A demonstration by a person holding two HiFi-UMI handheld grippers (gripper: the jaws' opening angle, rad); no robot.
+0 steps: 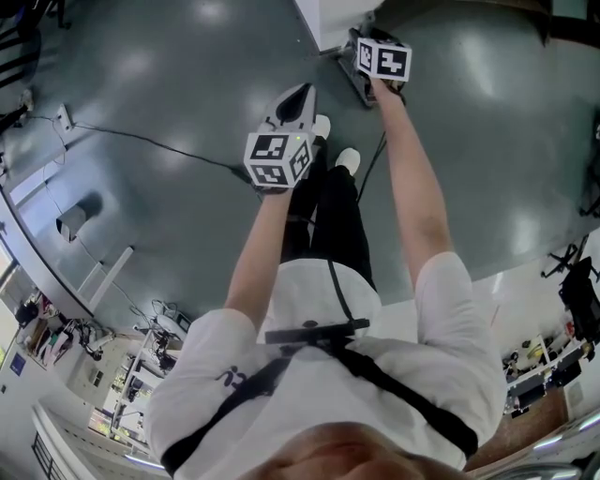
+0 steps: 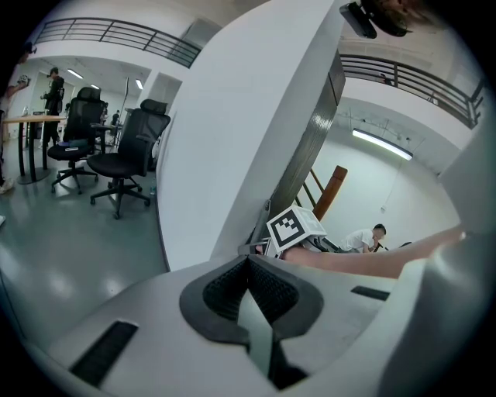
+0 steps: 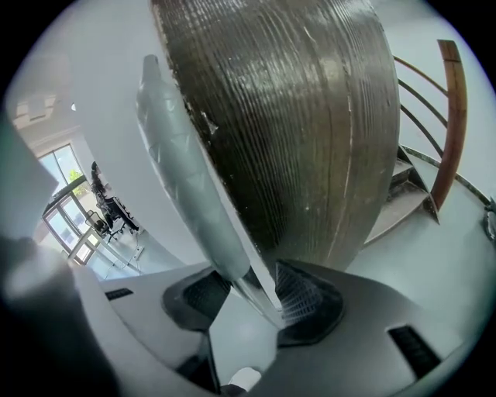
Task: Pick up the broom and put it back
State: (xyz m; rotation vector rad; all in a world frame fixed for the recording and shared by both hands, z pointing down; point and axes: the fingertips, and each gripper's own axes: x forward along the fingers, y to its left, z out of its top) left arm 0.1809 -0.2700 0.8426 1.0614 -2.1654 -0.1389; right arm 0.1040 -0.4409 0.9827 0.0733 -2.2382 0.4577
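The broom shows only as its pale, translucent handle [image 3: 186, 170], which slants from the upper left of the right gripper view down between my right gripper's jaws [image 3: 252, 298]. The handle lies close to the right pad [image 3: 306, 298], with a gap on the left side, so the jaws stand open around it. It leans against a dark ribbed panel [image 3: 310, 139]. In the head view the right gripper's marker cube [image 1: 382, 58] is at the foot of a white pillar [image 1: 333, 19]. My left gripper [image 2: 248, 267] is shut and empty, held lower and nearer the body [image 1: 302, 94].
Grey floor [image 1: 187, 75] lies all around, crossed by a thin cable [image 1: 150, 141]. The person's shoes [image 1: 336, 145] stand just behind the left gripper. Office chairs [image 2: 124, 155] stand far left, and stairs with a wooden rail [image 3: 449, 116] rise at the right.
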